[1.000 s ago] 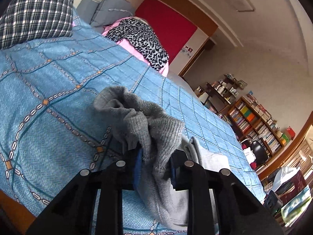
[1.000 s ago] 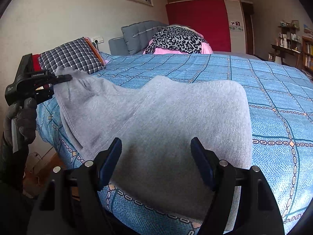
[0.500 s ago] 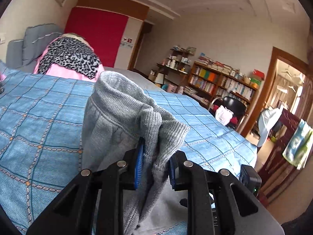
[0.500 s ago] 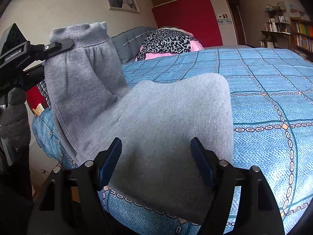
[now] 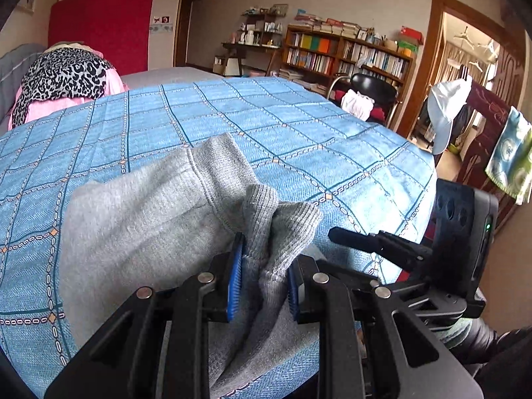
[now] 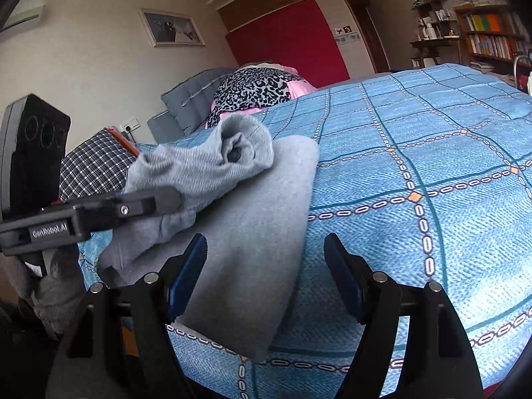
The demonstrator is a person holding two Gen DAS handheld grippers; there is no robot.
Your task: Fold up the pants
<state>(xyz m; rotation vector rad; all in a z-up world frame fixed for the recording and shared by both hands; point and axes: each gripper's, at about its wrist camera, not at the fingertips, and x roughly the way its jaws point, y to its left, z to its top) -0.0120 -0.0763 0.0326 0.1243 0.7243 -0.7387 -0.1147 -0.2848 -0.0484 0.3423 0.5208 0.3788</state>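
Grey sweatpants [image 5: 139, 226] lie on the blue patterned bedspread [image 5: 299, 139] near the bed's front edge. My left gripper [image 5: 264, 276] is shut on the ribbed waistband end [image 5: 286, 229] and holds it folded over the rest of the pants. In the right wrist view the left gripper [image 6: 166, 199] shows at the left, clamping that end [image 6: 212, 163] above the flat part of the pants [image 6: 259, 242]. My right gripper [image 6: 266, 276] is open and empty, its jaws spread just above the flat part of the pants at the bed's edge. It also shows in the left wrist view [image 5: 382, 242].
A leopard-print and pink bundle [image 6: 259, 89] and grey cushions [image 6: 193, 99] lie at the head of the bed. A plaid pillow [image 6: 96, 166] sits at the left. Bookshelves [image 5: 349, 53], a black chair [image 5: 372, 89] and a doorway [image 5: 465, 76] stand beyond the bed.
My left gripper has swung the waistband end up and over toward the right, then lowered it onto the rest of the pants. The right gripper has stayed open over the flat part.
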